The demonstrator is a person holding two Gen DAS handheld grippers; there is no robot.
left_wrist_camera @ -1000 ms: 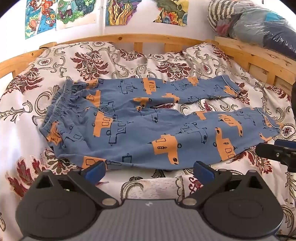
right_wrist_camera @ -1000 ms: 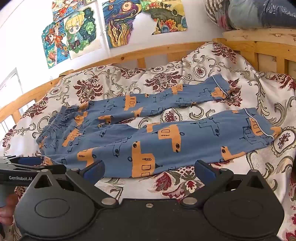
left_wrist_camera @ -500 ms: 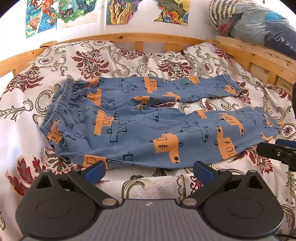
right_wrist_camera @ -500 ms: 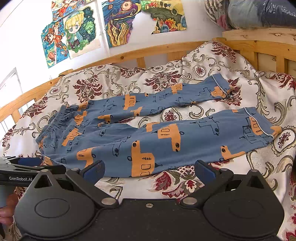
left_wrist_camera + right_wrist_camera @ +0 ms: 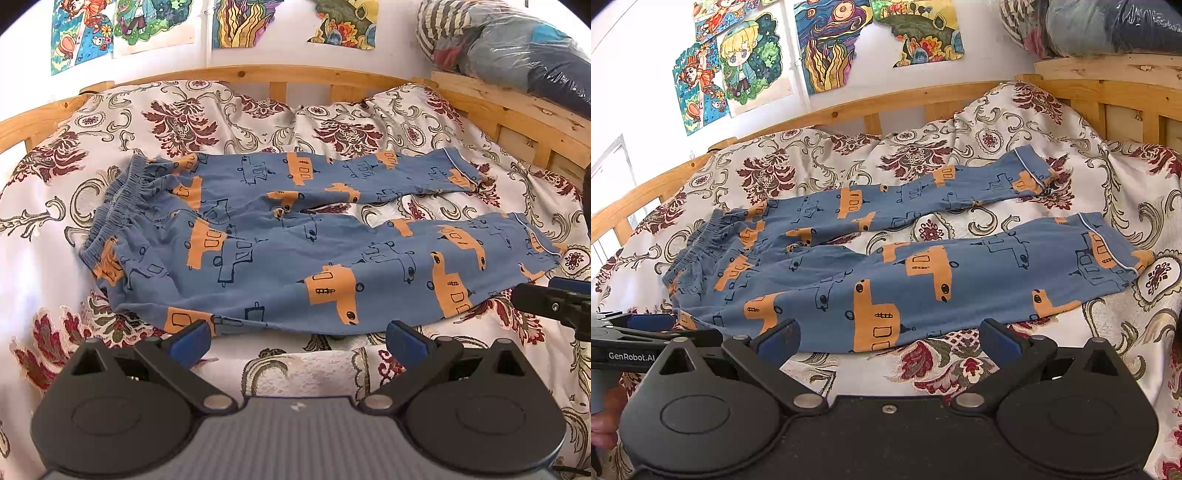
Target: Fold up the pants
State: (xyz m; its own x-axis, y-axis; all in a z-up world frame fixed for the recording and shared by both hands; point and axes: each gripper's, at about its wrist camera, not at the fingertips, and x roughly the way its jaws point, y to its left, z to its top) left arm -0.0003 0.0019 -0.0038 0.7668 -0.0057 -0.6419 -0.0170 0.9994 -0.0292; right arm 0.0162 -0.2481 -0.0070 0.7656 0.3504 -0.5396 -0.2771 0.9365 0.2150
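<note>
Both claws are wide apart and holding nothing: the left claw (image 5: pixel 297 338) hovers just short of the near edge of the pants (image 5: pixel 295 251) toward the waist end, and the right claw (image 5: pixel 888 338) does the same further toward the cuffs. So I'd say folding hasn't started yet, and the next move looks like pinching that near leg at 2 spots and flipping it over onto the far leg. The pants lie flat on the flowery bedspread (image 5: pixel 295 369), long axis running left-right, waistband (image 5: pixel 118 206) pointing left, cuffs right, the 2 legs splayed in a V.
</note>
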